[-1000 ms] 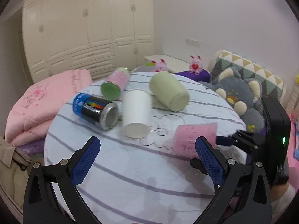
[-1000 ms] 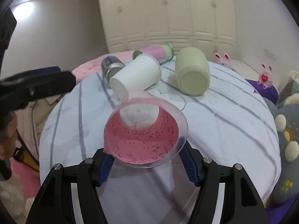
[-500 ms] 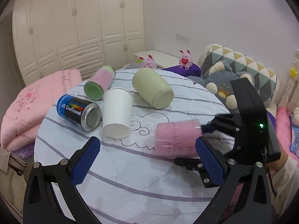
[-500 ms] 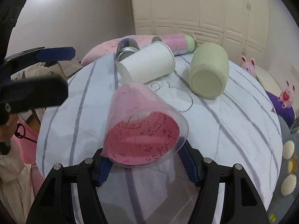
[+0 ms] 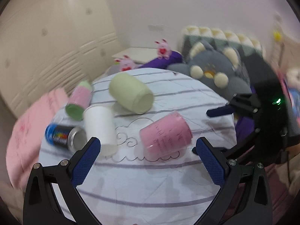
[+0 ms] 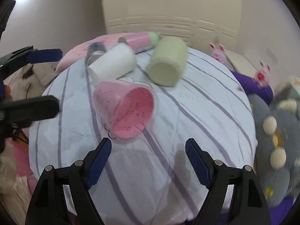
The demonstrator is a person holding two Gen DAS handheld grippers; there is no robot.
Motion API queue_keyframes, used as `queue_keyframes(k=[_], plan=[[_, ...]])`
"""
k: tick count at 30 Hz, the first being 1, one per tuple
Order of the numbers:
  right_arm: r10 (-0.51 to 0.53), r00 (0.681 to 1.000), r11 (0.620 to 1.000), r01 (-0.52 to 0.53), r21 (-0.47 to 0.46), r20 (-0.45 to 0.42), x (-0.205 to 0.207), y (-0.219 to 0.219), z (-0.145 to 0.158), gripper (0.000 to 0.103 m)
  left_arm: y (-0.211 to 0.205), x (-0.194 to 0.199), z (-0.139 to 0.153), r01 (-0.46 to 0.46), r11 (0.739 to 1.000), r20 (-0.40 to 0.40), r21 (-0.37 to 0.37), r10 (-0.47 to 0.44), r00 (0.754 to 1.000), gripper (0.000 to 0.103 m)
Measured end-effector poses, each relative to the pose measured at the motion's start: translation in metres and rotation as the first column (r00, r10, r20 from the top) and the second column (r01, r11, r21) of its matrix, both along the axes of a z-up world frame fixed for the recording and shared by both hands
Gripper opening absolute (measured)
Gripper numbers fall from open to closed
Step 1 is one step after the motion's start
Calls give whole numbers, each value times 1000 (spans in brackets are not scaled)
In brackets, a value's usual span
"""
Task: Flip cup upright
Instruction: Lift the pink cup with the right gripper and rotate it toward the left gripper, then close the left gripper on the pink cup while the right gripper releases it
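Observation:
A pink cup (image 5: 166, 134) with dark writing lies on its side on the striped round table (image 5: 150, 183). In the right wrist view the pink cup (image 6: 124, 110) has its open mouth turned toward the camera. My right gripper (image 6: 148, 156) is open and empty, a little behind the cup's mouth; it also shows in the left wrist view (image 5: 223, 110), right of the cup. My left gripper (image 5: 148, 158) is open and empty, just in front of the cup. Both views are motion-blurred.
Also lying on the table are a white cup (image 5: 100, 129), a pale green cup (image 5: 131, 96), a pink-and-green canister (image 5: 79, 100) and a blue can (image 5: 64, 136). A grey plush toy (image 5: 211, 71) sits beyond the table's right edge. A pink quilt (image 5: 28, 131) is at left.
My right gripper has opened and let go of the pink cup, then drawn back. The cup now lies free on the table on its side. The left gripper has moved closer to it.

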State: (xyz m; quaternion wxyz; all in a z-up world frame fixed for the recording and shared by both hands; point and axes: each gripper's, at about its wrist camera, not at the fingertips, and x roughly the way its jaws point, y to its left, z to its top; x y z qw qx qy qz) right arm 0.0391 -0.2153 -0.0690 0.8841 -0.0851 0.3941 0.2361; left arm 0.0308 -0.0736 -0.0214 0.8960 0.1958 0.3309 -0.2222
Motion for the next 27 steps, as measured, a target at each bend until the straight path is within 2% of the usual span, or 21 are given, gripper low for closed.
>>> queue_keyframes(k=[3, 6, 7, 8, 11, 12, 16, 20, 24, 25, 27], plan=[[-89, 996, 996, 90, 27, -10, -11, -7, 0, 82, -12, 6, -3, 71, 995, 6, 69, -72, 997, 103], [-135, 991, 990, 135, 32, -16, -15, -8, -4, 82, -19, 13, -9, 155, 977, -38, 149, -151, 988, 103], [-135, 991, 990, 135, 38, -20, -17, -9, -5, 82, -23, 14, -13, 190, 959, -36, 208, -186, 982, 103], [-137, 990, 990, 138, 37, -25, -17, -10, -6, 82, -25, 15, -14, 214, 949, -43, 231, -210, 977, 103], [-135, 990, 990, 136, 40, -30, -14, -13, -5, 82, -31, 26, -16, 342, 905, -143, 252, -315, 938, 103], [-140, 990, 989, 141, 42, -36, -12, -14, -5, 82, -34, 28, -16, 363, 891, -154, 273, -332, 931, 103], [-140, 989, 987, 144, 71, -55, -5, -15, -5, 82, -50, 35, -22, 527, 767, -266, 367, -456, 849, 103], [-149, 986, 985, 154, 78, -71, 2, -14, -9, 82, -65, 42, -28, 591, 690, -336, 418, -487, 806, 103], [-149, 985, 984, 157, 86, -89, 6, -12, -12, 82, -76, 52, -40, 649, 623, -417, 435, -500, 759, 103], [-150, 984, 983, 159, 90, -93, 7, -13, -13, 82, -79, 54, -46, 671, 598, -444, 439, -505, 740, 103], [-152, 983, 980, 164, 113, -104, 8, -16, -14, 82, -81, 55, -52, 692, 568, -469, 446, -510, 721, 103]])
